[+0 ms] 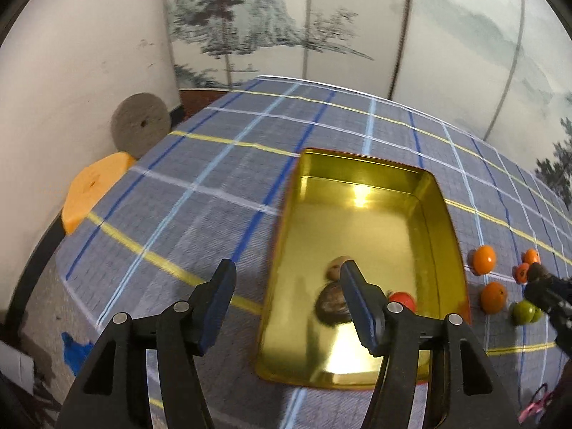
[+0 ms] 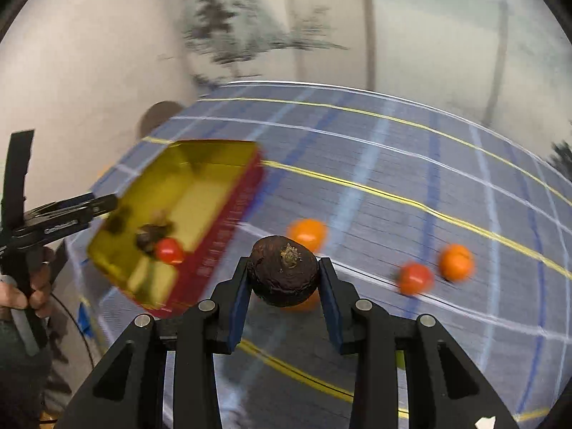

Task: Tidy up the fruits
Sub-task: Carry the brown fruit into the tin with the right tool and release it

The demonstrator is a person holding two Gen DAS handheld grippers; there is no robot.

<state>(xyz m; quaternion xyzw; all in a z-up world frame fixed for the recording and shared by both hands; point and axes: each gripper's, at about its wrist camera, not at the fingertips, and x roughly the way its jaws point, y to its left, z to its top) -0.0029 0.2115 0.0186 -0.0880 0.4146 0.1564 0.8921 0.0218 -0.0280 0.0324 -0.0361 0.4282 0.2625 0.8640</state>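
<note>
Three fruits already sit in the gold tin (image 1: pixel 361 186) on the counter (image 1: pixel 214 186), so the left hand-held gripper (image 1: pixel 289 304) hangs released while the right hand-held gripper (image 2: pixel 284 307) clenches a dark brown fruit (image 2: pixel 284 270), probably heading there too.

In your right wrist view, motion blur smeared the gold tray (image 2: pixel 200 193) and the orange fruits (image 2: pixel 455 262). Your left gripper's finger (image 1: pixel 357 304) hid part of the dark fruit (image 1: pixel 330 305) at lower centre.
</note>
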